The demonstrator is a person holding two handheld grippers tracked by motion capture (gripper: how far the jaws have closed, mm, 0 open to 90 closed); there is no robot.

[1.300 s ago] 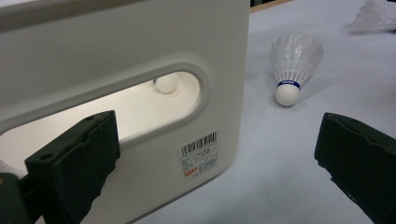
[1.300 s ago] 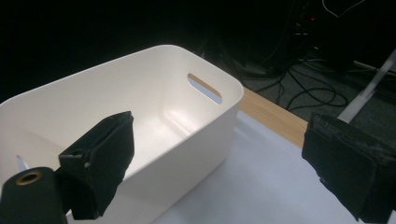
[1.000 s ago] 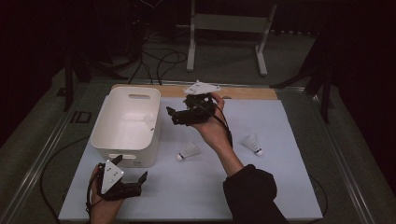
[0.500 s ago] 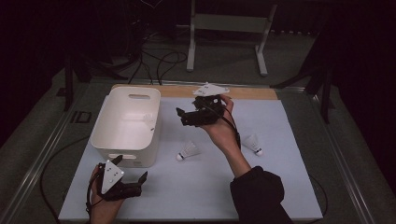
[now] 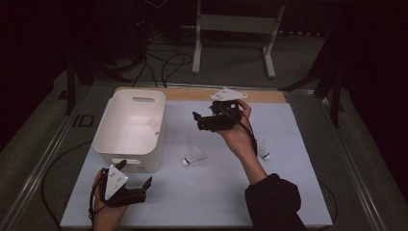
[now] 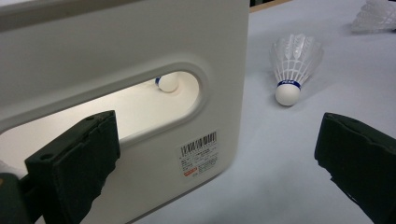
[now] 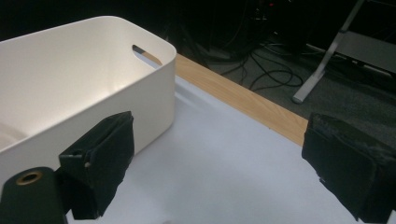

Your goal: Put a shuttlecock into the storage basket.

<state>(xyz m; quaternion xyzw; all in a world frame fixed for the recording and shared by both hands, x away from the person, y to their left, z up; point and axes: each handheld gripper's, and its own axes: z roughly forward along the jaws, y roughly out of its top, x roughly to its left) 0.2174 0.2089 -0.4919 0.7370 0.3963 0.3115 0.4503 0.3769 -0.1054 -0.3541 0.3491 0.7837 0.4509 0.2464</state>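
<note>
A big pale blue table mat (image 5: 202,187) fills the middle of the frame. The white plastic bin (image 5: 132,127) sits center left. The right gripper (image 5: 199,119), jaws wide, hangs mid-frame. The left gripper (image 5: 137,185), jaws wide, sits lower left. A white feather shuttlecock (image 5: 193,155) lies in the center.

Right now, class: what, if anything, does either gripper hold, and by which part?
Nothing is held. The left gripper and the right gripper both stand open with empty jaws; one shuttlecock lies on the table.
</note>
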